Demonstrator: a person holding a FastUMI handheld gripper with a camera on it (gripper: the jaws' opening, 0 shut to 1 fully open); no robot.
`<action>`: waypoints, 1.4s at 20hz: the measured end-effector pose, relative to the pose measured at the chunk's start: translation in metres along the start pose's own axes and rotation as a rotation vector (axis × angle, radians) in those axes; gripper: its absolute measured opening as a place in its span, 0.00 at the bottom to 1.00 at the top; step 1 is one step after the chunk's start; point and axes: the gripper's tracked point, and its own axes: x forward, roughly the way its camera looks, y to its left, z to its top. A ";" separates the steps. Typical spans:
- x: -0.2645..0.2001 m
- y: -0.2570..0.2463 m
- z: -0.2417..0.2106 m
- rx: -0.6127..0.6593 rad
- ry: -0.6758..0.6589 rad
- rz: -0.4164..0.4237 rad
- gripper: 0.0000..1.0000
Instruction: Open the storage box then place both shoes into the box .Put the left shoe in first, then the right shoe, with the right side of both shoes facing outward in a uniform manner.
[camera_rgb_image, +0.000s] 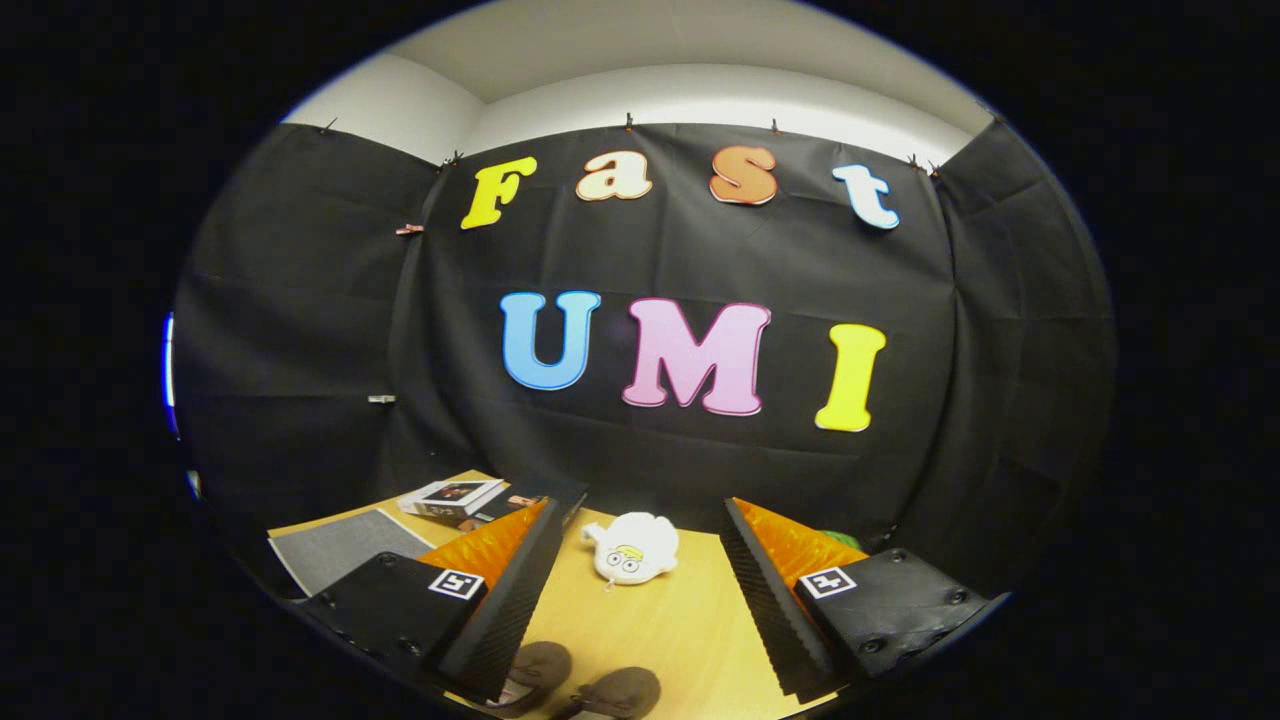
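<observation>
My gripper (640, 590) is open and held high over a wooden table (690, 630), with nothing between its fingers. Two dark brown shoes lie side by side on the table, low between the fingers: one (540, 668) close to the left finger (510, 610), the other (620, 692) just to its right. Only their upper ends are visible. The right finger (770, 610) stands apart from them. I cannot make out a storage box for certain.
A white plush toy (632, 548) lies on the table beyond the fingers. At the far left of the table are a grey mat (340, 555) and a flat white box or book (452, 497) with a dark one beside it. Something green (842, 540) peeks behind the right finger.
</observation>
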 end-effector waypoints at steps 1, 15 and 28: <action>0.001 0.011 -0.006 0.055 0.029 0.064 0.98; 0.003 0.187 -0.145 0.903 0.579 0.545 0.98; 0.009 0.267 -0.249 1.166 0.818 0.607 0.98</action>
